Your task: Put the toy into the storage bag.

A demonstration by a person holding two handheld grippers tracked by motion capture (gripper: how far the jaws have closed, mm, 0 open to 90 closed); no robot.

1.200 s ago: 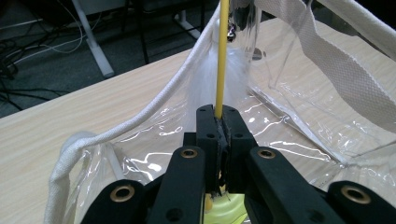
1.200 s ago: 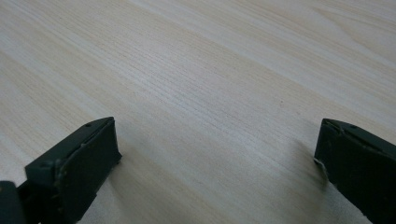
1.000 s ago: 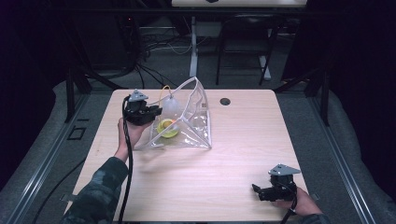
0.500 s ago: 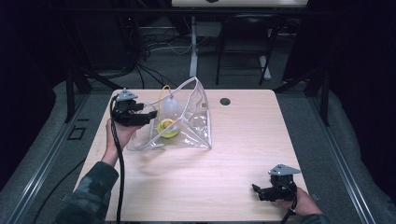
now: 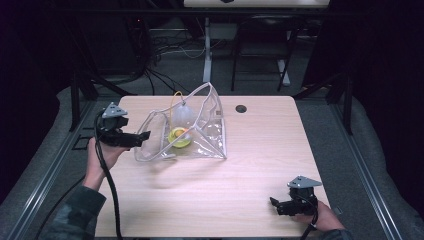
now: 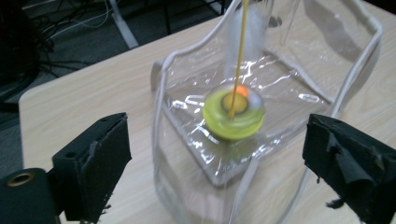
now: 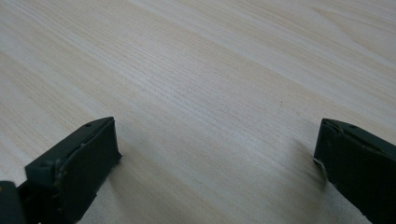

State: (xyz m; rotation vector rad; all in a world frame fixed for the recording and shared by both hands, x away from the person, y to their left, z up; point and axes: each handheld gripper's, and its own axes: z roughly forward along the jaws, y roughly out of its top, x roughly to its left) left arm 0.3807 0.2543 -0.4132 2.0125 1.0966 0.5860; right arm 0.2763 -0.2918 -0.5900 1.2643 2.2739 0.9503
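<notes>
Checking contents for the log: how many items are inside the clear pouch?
2. A yellow-green round yo-yo lies on the floor of the clear pouch, and a whitish translucent bottle stands behind it. More may be hidden by glare.

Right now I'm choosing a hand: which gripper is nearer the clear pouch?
Left. The left gripper sits at the clear pouch's open end; the right gripper rests far off.

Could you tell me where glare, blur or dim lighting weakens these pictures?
High view: the table is lit, the room around it nearly black. Left gripper view: white glare streaks the clear pouch, and its near edge and the yellow disc look soft. Right gripper view: the wood grain is sharp, and the jaws cast soft shadows.
</notes>
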